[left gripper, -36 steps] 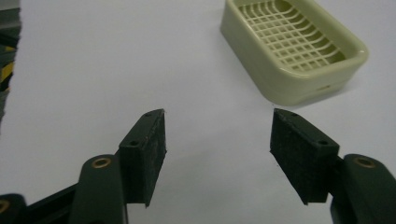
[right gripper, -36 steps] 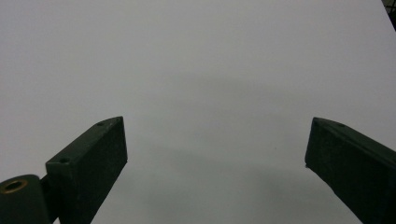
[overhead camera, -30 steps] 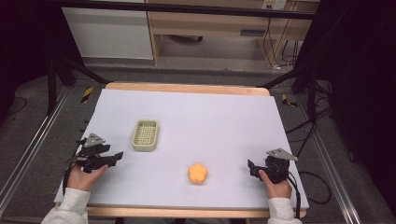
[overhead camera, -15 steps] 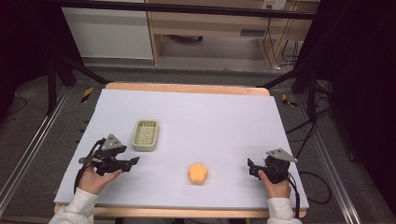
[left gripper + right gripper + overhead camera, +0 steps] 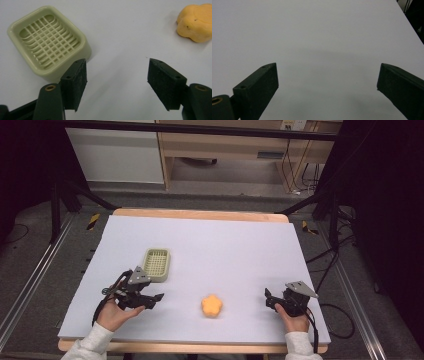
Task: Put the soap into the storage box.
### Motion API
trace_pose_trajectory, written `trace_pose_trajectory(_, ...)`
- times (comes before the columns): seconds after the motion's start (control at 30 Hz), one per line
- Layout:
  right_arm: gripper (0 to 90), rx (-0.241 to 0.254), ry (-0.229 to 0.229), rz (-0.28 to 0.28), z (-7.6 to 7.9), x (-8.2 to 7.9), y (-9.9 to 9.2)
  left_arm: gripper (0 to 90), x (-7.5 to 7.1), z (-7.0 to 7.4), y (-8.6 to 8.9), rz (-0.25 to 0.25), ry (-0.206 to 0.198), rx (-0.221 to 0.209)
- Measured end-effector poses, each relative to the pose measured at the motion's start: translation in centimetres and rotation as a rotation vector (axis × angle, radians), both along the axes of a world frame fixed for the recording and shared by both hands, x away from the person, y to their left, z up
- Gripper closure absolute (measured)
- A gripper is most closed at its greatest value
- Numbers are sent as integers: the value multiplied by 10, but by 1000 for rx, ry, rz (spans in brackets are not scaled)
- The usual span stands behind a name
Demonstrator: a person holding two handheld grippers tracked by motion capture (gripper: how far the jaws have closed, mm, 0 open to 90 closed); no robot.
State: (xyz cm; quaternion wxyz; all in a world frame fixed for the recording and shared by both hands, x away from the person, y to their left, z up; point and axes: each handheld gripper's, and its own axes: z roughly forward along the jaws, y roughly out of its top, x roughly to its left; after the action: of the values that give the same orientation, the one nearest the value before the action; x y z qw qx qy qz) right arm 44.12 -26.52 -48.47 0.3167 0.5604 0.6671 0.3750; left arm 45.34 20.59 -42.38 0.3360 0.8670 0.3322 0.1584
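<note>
A: Both sets of jaws gape empty; the left gripper [image 5: 150,298] sits beside the dish [image 5: 156,264].
B: The sponge [image 5: 212,305] lies mid-surface, likely soft and light; pinch its lobed sides. The right gripper [image 5: 270,301] rests well apart.

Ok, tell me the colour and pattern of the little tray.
Pale green tray with a lattice grid floor, clearest in the left gripper view.

the bench [image 5: 240,245] was lit evenly and brightly from above, while the room around it stayed dark. in the right gripper view a soft shadow lay on the white surface. the near fingers [image 5: 75,82] looked slightly blurred.
</note>
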Motion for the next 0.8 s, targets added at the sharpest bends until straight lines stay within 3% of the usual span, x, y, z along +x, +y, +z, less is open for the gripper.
trace_pose_trajectory(0.27, 45, -11, 11, -1, -1, 1, 1, 298, -1, 1, -24, -101, 25, 58)
trace_pose_trajectory(0.6, 46, -12, 15, -5, -1, 1, 1, 296, 0, 11, -55, -213, 5, 105)
trace_pose_trajectory(0.8, 46, -20, 16, -11, -1, 2, 1, 304, 2, 12, -78, -283, 17, 143)
